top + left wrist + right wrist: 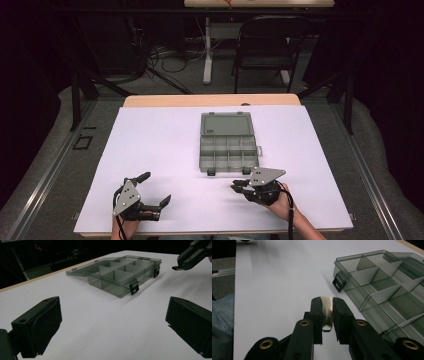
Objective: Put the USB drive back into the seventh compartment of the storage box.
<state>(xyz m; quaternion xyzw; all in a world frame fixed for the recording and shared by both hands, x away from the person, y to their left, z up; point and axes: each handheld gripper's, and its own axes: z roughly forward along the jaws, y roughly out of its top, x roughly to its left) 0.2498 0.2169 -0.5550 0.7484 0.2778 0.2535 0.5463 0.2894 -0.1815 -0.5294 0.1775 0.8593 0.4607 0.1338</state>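
- Sitting at the near right of the white surface (165,150), the right hand-held gripper (234,185) has its jaws clamped on a small shiny metal piece (327,312), flat and silvery with a rounded top edge.
- Can't really say what that piece is; looks like a little metal tab or blade, pinched upright between the two black pads.
- Over on the near left, the left hand-held gripper (156,189) has its jaws spread wide with nothing between them, just bare surface showing in the gap.
- The smoky-grey compartment box (228,152) sits around the middle of the surface, lid (225,124) flipped fully back and lying flat on the far side.
- Its dividers split it into a bunch of small compartments, and they look empty from the high view.
- Two black latches (211,172) hang off the near edge of the box, facing the person.
- The right hand-held gripper is just beside the box's near right corner, not touching it; the left one is well apart from it.
- Both forearms come in from the bottom edge.
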